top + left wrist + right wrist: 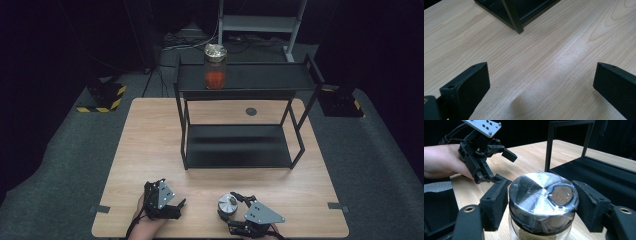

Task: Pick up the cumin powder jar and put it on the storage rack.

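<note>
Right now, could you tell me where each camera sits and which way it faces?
High view: above the person's side, looking forward and down on the table; both hands enter at the bottom.
Left gripper view: on the left gripper, facing bare tabletop and the rack; jaws apart.
Right gripper view: on the right gripper, jaws clasping the jar.
Shared: the rack.

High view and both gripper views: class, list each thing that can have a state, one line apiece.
Left hand-held gripper: open, empty.
Right hand-held gripper: shut on the near jar.
Near jar: upright on the table, lidded.
Far jar: upright on the rack top shelf, lidded.
</note>
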Available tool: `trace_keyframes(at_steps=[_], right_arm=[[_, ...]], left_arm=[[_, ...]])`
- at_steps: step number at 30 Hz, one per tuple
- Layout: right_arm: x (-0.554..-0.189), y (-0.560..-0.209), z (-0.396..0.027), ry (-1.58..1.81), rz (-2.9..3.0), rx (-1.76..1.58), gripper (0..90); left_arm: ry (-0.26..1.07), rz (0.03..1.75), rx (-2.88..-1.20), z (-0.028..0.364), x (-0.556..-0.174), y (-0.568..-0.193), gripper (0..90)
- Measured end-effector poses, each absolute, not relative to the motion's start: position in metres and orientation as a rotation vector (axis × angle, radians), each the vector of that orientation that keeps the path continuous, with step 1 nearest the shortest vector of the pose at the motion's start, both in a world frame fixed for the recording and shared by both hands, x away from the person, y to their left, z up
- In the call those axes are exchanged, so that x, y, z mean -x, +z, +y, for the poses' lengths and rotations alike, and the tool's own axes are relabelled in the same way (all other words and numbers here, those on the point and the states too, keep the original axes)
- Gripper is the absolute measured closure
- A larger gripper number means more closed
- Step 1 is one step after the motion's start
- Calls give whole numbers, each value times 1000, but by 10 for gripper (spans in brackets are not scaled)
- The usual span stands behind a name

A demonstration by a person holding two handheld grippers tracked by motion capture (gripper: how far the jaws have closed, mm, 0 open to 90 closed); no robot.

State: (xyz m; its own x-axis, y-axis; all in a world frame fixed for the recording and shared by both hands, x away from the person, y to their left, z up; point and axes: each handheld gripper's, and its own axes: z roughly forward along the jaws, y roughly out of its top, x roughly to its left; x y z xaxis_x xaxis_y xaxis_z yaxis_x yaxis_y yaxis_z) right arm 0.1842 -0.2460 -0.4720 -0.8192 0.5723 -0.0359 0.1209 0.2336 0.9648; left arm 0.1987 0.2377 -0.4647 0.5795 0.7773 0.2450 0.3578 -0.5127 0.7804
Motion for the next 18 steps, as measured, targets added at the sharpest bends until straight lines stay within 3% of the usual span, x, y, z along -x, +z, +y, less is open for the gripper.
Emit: trace_keyframes(at_steps=[18], right_arm=[[-186,-483,-249,1679,2095,-664,343]], left_arm=[[774,898,-2110,238,-198,-465,10]])
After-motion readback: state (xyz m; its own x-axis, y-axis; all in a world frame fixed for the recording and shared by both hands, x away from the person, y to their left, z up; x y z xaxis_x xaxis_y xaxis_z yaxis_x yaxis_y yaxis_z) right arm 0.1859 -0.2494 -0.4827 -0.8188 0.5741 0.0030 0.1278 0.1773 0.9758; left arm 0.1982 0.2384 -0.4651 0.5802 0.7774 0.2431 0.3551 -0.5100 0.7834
